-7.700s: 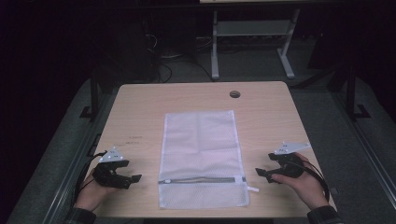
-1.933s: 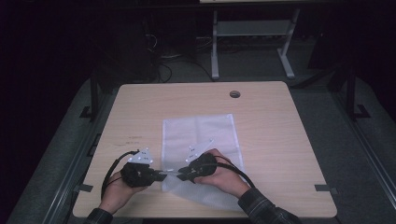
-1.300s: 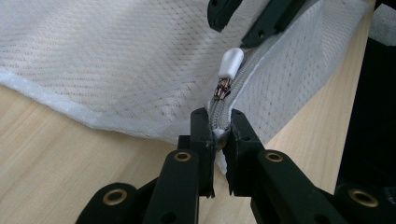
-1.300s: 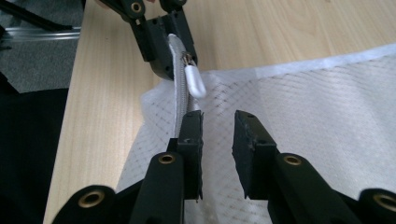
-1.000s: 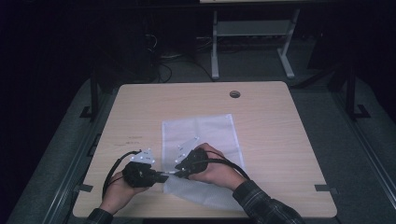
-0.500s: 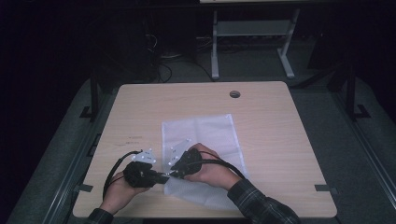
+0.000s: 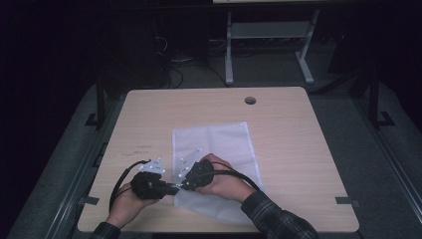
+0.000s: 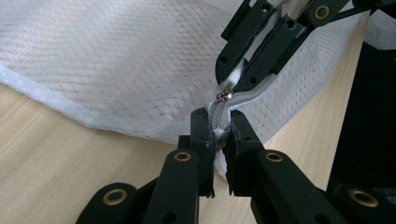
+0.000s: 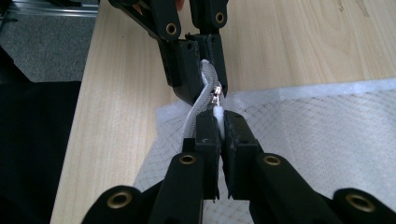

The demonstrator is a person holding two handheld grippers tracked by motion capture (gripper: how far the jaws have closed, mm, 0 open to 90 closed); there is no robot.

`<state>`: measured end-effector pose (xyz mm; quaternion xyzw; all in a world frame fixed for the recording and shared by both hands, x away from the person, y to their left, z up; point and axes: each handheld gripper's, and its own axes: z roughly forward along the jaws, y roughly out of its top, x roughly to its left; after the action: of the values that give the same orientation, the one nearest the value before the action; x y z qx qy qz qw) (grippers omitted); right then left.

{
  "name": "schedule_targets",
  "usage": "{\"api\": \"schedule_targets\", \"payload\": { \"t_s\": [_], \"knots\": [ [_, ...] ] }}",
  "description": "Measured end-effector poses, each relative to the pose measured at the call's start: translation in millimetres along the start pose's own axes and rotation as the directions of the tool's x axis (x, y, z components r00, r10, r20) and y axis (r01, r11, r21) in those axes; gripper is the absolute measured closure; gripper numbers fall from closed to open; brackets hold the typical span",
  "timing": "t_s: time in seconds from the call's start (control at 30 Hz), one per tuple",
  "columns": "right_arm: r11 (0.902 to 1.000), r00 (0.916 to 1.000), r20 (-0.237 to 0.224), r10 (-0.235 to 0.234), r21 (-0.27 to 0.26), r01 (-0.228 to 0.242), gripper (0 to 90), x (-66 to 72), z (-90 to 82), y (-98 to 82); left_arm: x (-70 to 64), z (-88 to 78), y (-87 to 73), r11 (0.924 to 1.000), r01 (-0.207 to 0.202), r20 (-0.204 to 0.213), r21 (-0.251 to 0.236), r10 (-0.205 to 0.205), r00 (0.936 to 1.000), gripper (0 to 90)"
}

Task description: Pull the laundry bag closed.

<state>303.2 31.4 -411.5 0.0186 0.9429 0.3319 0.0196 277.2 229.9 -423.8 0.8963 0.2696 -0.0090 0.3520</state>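
A: Wide first: pale wooden table, white mesh bag lying flat across the middle, near edge lifted off the wood on the person's side.

B: Both tools bunched at that near left corner. Left gripper clenched, fingers pinching the grey zipper right at its end.

A: Right gripper nose to nose with it, fingers clamped on the white pull tab, just behind the little metal slider.

B: Looks like the start of an unzip. Biggest risk, probably: the whole bag dragging across the table instead of opening, on a failed left hold.

A: Thin purchase there, too. Only a sliver of tape between those fingers, easy to lose under a firm tug.

B: Next worry down: zipper bowed into a curve between the two tools. Pulling along a kinked track, likely to jam the slider or snag mesh in the teeth.

A: Smallest of all, the tab. Soft, narrow, held near its tip. Could slide free or twist sideways on a skewed pull. Safer with the tape taut and the pull straight along the track.
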Motion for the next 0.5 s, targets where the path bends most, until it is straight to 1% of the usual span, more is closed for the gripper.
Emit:
{"api": "schedule_targets", "payload": {
  "t_s": [0.17,0.3,0.5],
  "knots": [
    [0.9999,1.0,0.0,-0.007,0.012,0.007,82.3,0.1,3.0,1.5,-1.3,-0.1,0.8,1.0,-0.01,-0.001,0.0,0.01,1.0,82.6],
    [0.9997,0.9999,0.0,-0.011,0.022,0.011,85.5,1.0,4.0,2.8,-1.0,0.0,0.6,1.0,-0.009,-0.004,0.001,0.009,0.9999,82.5],
    [0.9994,0.9999,-0.001,-0.015,0.032,0.015,85.4,1.3,4.4,4.9,-0.9,-0.2,0.5,0.9999,-0.013,-0.005,0.0,0.013,0.9999,82.6]
  ]
}}
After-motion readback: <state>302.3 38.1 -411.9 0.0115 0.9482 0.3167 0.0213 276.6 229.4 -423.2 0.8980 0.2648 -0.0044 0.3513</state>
